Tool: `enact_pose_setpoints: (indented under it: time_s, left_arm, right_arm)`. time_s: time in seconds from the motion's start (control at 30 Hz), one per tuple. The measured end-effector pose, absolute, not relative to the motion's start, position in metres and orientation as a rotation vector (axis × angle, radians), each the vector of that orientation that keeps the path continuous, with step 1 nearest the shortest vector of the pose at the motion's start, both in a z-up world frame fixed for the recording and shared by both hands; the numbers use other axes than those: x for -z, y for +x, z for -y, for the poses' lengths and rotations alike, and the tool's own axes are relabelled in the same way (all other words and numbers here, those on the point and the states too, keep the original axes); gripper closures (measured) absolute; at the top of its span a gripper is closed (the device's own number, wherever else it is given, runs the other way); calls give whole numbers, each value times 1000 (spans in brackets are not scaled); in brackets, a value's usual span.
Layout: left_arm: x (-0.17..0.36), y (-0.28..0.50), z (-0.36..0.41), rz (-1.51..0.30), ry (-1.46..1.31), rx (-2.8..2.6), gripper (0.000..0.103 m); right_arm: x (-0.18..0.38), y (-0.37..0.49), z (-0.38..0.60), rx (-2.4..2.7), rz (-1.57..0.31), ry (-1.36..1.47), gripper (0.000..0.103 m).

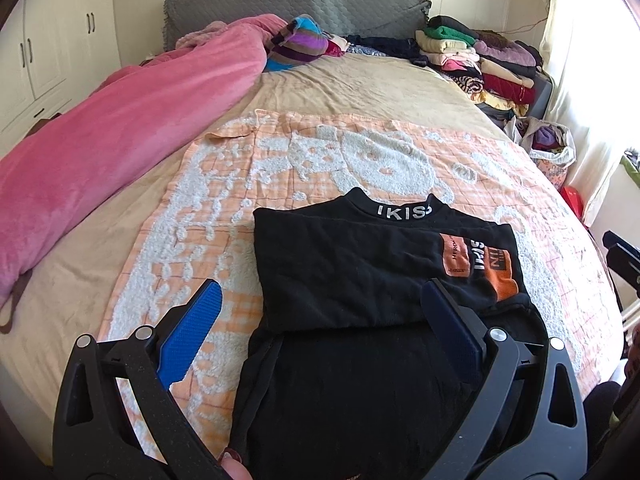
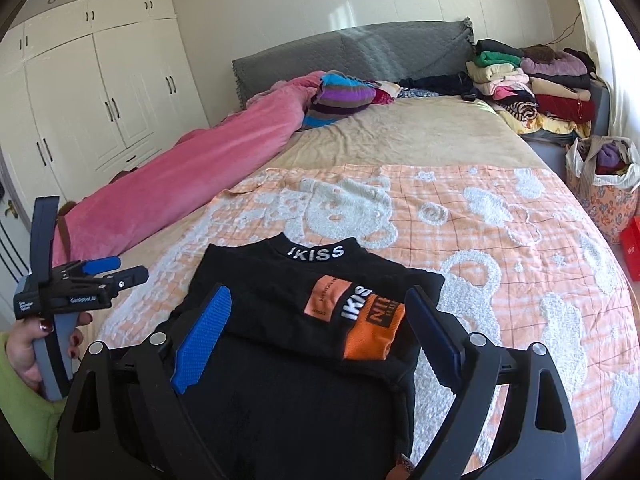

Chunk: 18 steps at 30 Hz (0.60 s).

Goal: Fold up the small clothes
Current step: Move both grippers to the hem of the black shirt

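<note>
A small black top [image 1: 360,272] with white "IKISS" on its collar and an orange print lies partly folded on the orange-and-white towel blanket [image 1: 320,160]; it also shows in the right wrist view [image 2: 304,320]. My left gripper [image 1: 320,304] is open and empty, its blue-padded fingers [image 1: 192,328] spread over the top's near left part. My right gripper [image 2: 320,308] is open and empty above the top's near edge. The left gripper also appears at the far left of the right wrist view [image 2: 120,270], held in a hand.
A pink blanket [image 1: 100,152] lies along the left of the bed. A striped cushion [image 1: 300,42] and a stack of folded clothes [image 1: 480,60] sit by the grey headboard. A bag of clothes [image 2: 608,184] stands right of the bed. White wardrobes [image 2: 100,100] are at left.
</note>
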State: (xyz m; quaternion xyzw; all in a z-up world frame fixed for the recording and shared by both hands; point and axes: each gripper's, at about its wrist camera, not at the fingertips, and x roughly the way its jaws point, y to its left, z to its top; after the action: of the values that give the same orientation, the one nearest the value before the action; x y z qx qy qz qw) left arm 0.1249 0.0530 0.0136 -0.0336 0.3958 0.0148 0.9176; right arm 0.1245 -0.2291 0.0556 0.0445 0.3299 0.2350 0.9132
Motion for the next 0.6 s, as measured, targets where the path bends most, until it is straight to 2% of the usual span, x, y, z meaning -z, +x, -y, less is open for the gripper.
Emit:
enact_pose_setpoints:
  time_s: [0.6]
  left_arm:
    - [1, 70, -91, -878, -35, -95, 10]
  right_arm:
    - [-13, 51, 273, -413, -853, 148, 15]
